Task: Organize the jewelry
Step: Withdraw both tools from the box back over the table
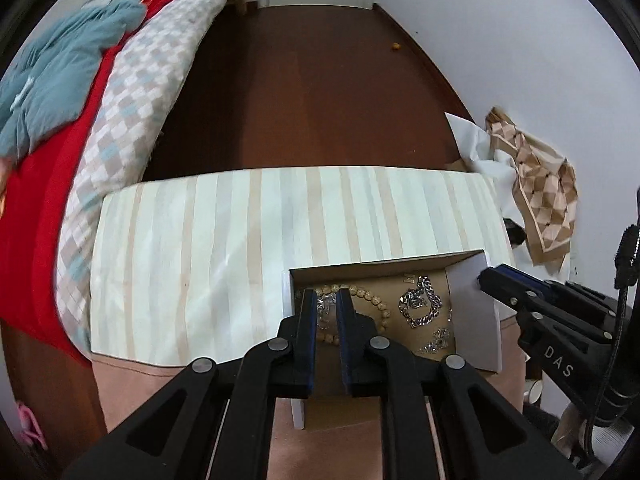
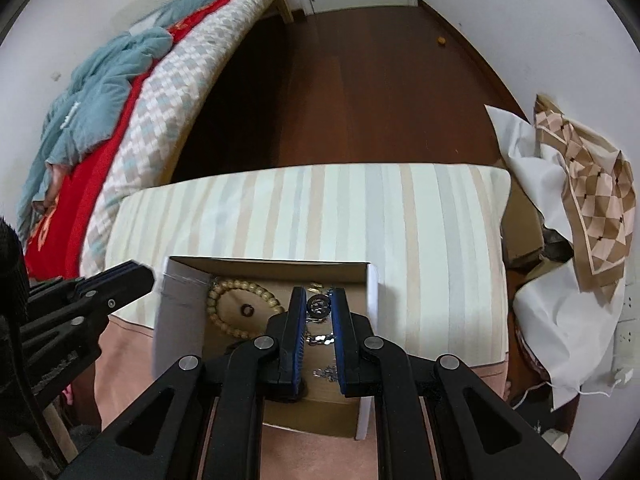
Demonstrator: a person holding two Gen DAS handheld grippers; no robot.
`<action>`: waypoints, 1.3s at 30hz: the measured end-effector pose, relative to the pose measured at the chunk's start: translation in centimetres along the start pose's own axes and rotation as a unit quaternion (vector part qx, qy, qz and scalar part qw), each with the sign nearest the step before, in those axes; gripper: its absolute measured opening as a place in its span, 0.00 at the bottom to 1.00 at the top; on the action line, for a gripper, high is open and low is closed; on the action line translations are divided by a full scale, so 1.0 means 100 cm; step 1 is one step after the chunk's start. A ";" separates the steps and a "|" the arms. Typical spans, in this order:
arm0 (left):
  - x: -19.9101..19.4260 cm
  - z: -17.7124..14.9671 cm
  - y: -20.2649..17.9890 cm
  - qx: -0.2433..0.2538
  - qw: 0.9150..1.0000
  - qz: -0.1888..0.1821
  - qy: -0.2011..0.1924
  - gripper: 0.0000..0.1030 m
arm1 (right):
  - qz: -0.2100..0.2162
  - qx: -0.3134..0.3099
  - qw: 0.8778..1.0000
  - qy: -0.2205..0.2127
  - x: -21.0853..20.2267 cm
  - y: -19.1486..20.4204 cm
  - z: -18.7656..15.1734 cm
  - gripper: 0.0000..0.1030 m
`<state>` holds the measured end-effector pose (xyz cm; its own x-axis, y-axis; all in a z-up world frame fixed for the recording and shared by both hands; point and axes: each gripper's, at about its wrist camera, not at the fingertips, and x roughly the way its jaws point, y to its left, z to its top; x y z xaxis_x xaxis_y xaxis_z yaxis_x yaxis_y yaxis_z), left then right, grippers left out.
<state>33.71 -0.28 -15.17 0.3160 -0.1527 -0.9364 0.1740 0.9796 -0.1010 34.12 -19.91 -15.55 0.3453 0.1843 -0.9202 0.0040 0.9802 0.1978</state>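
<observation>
Fingers, left gripper (image 1: 326, 298): parallel, a narrow gap between the blue pads, nothing gripped; tips over the left part of the box, above the bead bracelet.
Fingers, right gripper (image 2: 318, 304): parallel, a narrow gap, nothing clamped; tips over the middle of the box with a round silver piece (image 2: 318, 306) showing between them, lying below on the box floor.
Bed (image 1: 132, 92): along the left, with a checked cover, a red blanket (image 1: 44, 184) and a grey-blue quilt (image 1: 60, 68) heaped on it.
Floor (image 1: 304, 88): dark brown wood, beyond the work surface.
Striped cloth (image 1: 240, 240): pale cream and tan bands, spread over a pink surface (image 1: 132, 396).
Patterned scarf (image 2: 592, 208): brown diamonds, draped over white fabric at the right.
Box (image 2: 180, 312): open, white walls, cardboard floor, at the near right of the cloth.
Bead bracelet (image 2: 236, 304): pale wooden beads, left part of the box.
Silver chain (image 1: 420, 306): chunky links, coiled in the right part of the box.
Small silver pieces (image 1: 438, 340): near corner of the box; kind cannot be told.
</observation>
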 end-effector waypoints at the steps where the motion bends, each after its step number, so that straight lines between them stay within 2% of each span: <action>1: -0.001 -0.001 0.001 -0.001 1.000 0.004 -0.003 0.10 | -0.003 0.002 1.000 0.004 0.001 -0.002 0.001 0.16; 2: -0.002 -0.002 0.002 -0.001 1.000 0.016 -0.008 0.10 | -0.008 0.004 1.000 0.004 0.001 -0.003 0.001 0.27; 3: -0.004 -0.003 0.002 -0.002 1.000 0.026 -0.011 0.17 | -0.015 0.007 1.000 0.002 -0.001 -0.004 0.001 0.35; 4: -0.006 -0.004 0.003 -0.005 0.999 0.034 -0.017 0.22 | -0.015 0.009 1.000 -0.003 -0.004 -0.005 0.001 0.49; 5: -0.009 -0.005 0.004 -0.007 0.999 0.039 -0.023 0.37 | -0.014 0.012 1.000 -0.008 -0.007 -0.007 0.000 0.55; 6: -0.012 -0.007 0.005 -0.011 0.998 0.046 -0.031 0.54 | -0.017 0.013 1.000 -0.012 -0.010 -0.007 -0.001 0.56; 7: -0.016 -0.007 0.006 -0.014 0.998 0.048 -0.040 0.60 | -0.020 0.015 1.000 -0.017 -0.014 -0.007 -0.002 0.56; 9: -0.024 -0.011 0.009 -0.017 0.997 0.058 -0.057 0.65 | -0.025 0.019 0.999 -0.023 -0.021 -0.009 -0.003 0.59; 10: -0.026 -0.011 0.009 -0.017 0.996 0.062 -0.061 0.68 | -0.032 0.018 0.999 -0.027 -0.025 -0.009 -0.005 0.67; 11: -0.029 -0.014 0.010 -0.016 0.995 0.069 -0.069 0.78 | -0.040 0.017 0.999 -0.032 -0.029 -0.010 -0.008 0.79; 13: -0.035 -0.021 0.010 -0.014 0.993 0.081 -0.084 0.86 | -0.061 0.013 0.997 -0.038 -0.035 -0.010 -0.013 0.89; 15: -0.039 -0.031 0.010 -0.015 0.992 0.085 -0.093 0.98 | -0.079 0.012 0.996 -0.039 -0.038 -0.010 -0.021 0.95; 16: -0.040 -0.035 0.011 -0.014 0.992 0.085 -0.092 1.00 | -0.092 0.009 0.995 -0.038 -0.040 -0.009 -0.027 0.98; 23: -0.046 -0.074 0.014 -0.025 0.992 0.088 -0.083 1.00 | -0.135 -0.005 0.990 -0.028 -0.041 -0.003 -0.063 1.00; 28: -0.059 -0.095 0.012 -0.030 0.991 0.095 -0.088 1.00 | -0.145 0.001 0.989 -0.043 -0.057 0.000 -0.083 1.00; 34: -0.097 -0.117 0.002 -0.033 0.988 0.093 -0.115 1.00 | -0.149 -0.001 0.986 -0.069 -0.094 0.004 -0.102 1.00; 39: -0.147 -0.140 -0.014 -0.031 0.984 0.089 -0.154 1.00 | -0.147 -0.001 0.984 -0.101 -0.139 0.008 -0.121 1.00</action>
<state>15.75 2.48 -5.94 0.6054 -0.0013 -0.7959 0.0359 0.9990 0.0257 17.94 -20.77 -6.73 0.5094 -0.1250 -0.8514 0.1305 0.9892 -0.0671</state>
